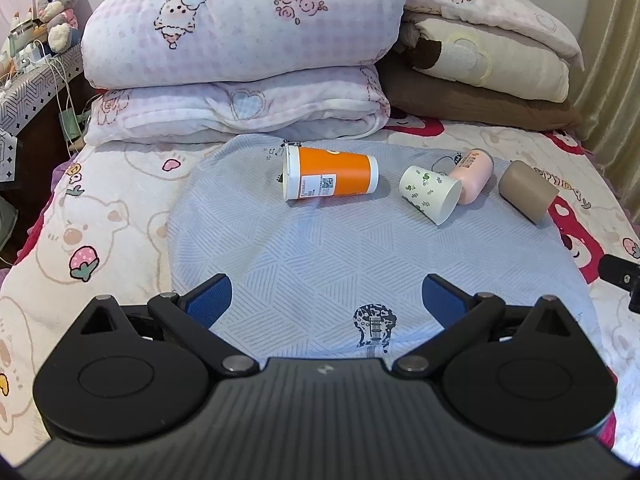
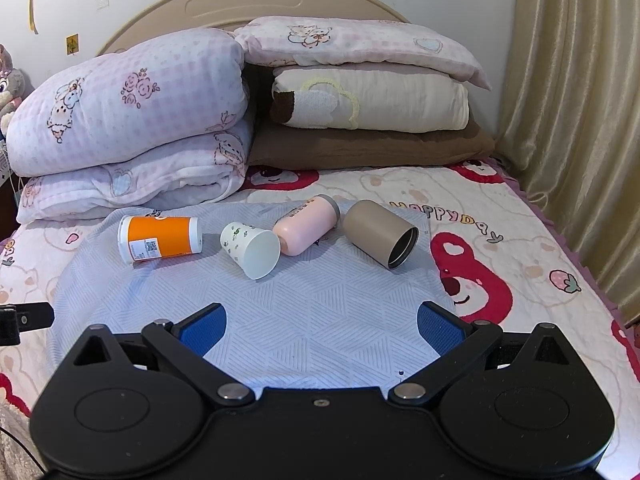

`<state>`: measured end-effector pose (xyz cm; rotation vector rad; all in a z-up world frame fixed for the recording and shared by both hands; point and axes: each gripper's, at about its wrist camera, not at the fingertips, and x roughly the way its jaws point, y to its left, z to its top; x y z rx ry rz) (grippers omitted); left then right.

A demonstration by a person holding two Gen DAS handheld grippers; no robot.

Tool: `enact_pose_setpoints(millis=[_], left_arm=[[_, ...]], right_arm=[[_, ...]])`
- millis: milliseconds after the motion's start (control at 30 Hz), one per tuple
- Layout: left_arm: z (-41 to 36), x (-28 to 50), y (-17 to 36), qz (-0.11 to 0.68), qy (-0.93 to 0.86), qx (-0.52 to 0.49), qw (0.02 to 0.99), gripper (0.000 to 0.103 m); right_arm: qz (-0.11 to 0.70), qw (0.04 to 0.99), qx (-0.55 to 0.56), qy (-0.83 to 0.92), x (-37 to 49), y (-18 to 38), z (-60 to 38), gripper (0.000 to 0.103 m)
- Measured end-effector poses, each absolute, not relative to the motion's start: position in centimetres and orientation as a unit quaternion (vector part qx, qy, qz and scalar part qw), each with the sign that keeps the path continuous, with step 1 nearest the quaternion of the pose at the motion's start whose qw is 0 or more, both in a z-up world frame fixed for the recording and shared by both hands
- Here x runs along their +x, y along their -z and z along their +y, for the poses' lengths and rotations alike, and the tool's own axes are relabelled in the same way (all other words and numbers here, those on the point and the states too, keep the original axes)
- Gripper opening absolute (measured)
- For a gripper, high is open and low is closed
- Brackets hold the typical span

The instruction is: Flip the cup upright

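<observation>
Several cups lie on their sides on a grey-blue cloth (image 1: 320, 248) on a bed. From left to right: an orange cup (image 1: 330, 178) (image 2: 160, 238), a white paper cup with green leaves (image 1: 430, 194) (image 2: 250, 250), a pink cup (image 1: 472, 176) (image 2: 308, 226), and a tan cup (image 1: 526, 190) (image 2: 380, 234) with its dark mouth toward me. My left gripper (image 1: 326, 300) is open and empty, well short of the cups. My right gripper (image 2: 322, 330) is open and empty, also short of them.
Folded pink quilts (image 1: 240, 48) and stacked pillows (image 2: 368, 100) sit behind the cups. A curtain (image 2: 572, 120) hangs on the right. A bedside shelf with a plush rabbit (image 1: 56, 4) and cables is at far left. The bear-print bedspread (image 2: 520, 272) surrounds the cloth.
</observation>
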<state>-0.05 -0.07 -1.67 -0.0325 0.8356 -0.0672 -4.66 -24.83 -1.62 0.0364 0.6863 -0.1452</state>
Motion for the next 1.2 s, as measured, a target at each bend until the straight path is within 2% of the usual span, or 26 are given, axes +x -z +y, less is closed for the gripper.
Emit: enact_pose_setpoints(millis=[767, 1200], left_arm=[[-2.0, 1.7, 1.5, 0.414, 0.072, -0.008, 0.907, 0.103], [-13.5, 9.7, 0.4, 0.369, 0.233, 0.157, 0.886, 0.100]], right_arm=[[0.337, 0.939, 0.013, 0.065, -4.5, 1.9, -25.5, 0.103], [0.323, 0.943, -0.007, -0.077, -3.1, 0.3, -32.3, 0.103]])
